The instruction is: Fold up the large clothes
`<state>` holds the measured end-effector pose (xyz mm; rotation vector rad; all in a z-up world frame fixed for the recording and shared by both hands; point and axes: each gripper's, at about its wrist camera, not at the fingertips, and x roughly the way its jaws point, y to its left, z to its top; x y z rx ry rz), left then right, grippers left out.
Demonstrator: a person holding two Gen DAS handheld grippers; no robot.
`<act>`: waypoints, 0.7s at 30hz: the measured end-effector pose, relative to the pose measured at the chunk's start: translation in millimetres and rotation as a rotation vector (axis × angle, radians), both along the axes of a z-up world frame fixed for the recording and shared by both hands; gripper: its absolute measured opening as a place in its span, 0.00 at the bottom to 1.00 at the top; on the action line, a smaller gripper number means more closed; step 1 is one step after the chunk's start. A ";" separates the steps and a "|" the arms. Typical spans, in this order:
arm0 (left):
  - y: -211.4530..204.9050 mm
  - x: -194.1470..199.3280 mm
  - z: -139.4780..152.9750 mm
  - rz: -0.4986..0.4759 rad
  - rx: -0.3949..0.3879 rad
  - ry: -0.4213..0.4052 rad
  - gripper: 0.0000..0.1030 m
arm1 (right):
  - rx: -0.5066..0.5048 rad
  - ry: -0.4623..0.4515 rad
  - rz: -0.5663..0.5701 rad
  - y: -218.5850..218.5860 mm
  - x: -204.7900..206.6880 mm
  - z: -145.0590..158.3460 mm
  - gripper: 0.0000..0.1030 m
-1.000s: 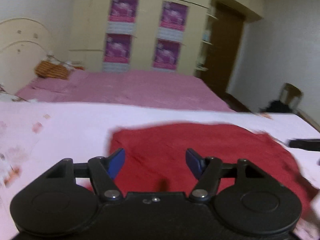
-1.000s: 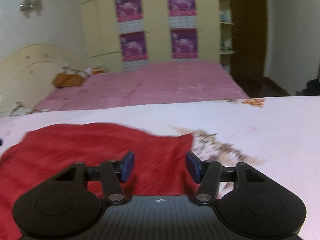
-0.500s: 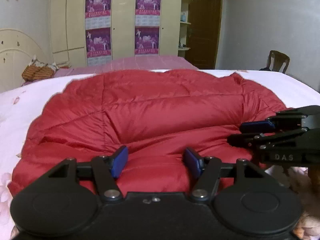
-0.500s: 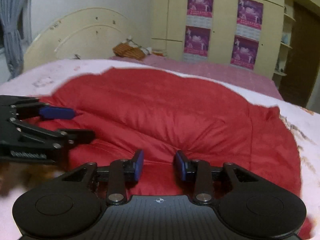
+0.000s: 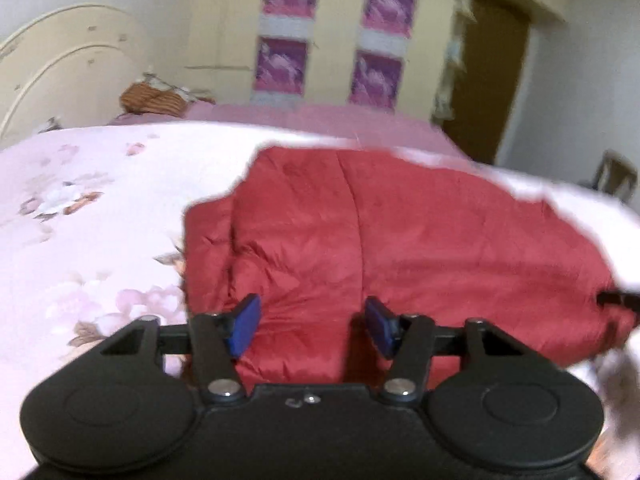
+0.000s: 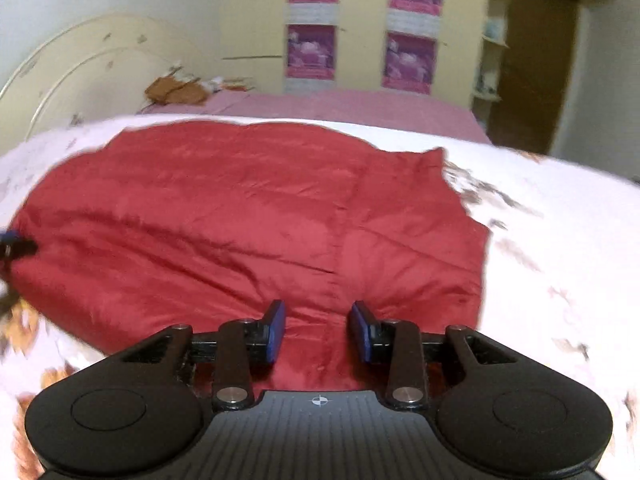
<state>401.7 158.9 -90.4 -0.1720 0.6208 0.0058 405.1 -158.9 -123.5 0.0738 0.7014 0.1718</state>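
A red padded jacket [image 5: 400,240] lies spread on a pale floral bedsheet [image 5: 80,240]; it also shows in the right wrist view [image 6: 240,220]. My left gripper [image 5: 312,326] is open, its blue-padded jaws over the jacket's near left part, with red fabric between them. My right gripper [image 6: 318,330] is open with a narrower gap, over the jacket's near right edge, with fabric between the jaws. The tip of the right gripper shows at the far right of the left wrist view [image 5: 620,300]; the left gripper's tip shows at the left edge of the right wrist view [image 6: 14,245].
A pink-covered bed [image 6: 340,108] lies behind, with a cream headboard [image 6: 80,64] and an orange-brown bundle [image 6: 176,90] at its head. A cream wardrobe with purple posters [image 6: 360,28] and a brown door [image 6: 532,60] stand at the back. A chair [image 5: 614,174] is at right.
Both grippers have pulled back and risen, so the views look down on the jacket from higher. Each now sees only the other's tip at the frame edge. The jacket lies flatter.
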 end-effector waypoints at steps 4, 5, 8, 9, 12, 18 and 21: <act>21.5 -35.0 9.8 0.114 -0.214 -0.040 0.83 | 0.260 -0.011 -0.145 -50.9 -32.7 14.3 0.79; 25.7 -40.2 6.2 0.133 -0.283 -0.029 0.79 | 0.327 0.012 -0.180 -64.6 -39.9 15.1 0.79; 35.3 -49.6 -11.8 0.186 -0.471 0.002 0.71 | 0.533 0.067 -0.269 -91.2 -53.1 0.8 0.66; 38.4 -45.5 -19.9 0.198 -0.520 0.015 0.70 | 0.593 0.096 -0.295 -97.0 -52.3 -6.1 0.61; 45.5 -33.6 -37.5 0.232 -0.644 0.023 0.67 | 0.757 0.149 -0.360 -108.0 -48.2 -25.6 0.60; 53.9 9.9 -49.8 0.260 -0.701 -0.007 0.63 | 0.836 0.133 -0.396 -111.2 -13.9 -39.0 0.60; 54.7 27.1 -53.4 0.270 -0.691 -0.007 0.56 | 0.803 0.121 -0.389 -105.7 7.5 -35.7 0.60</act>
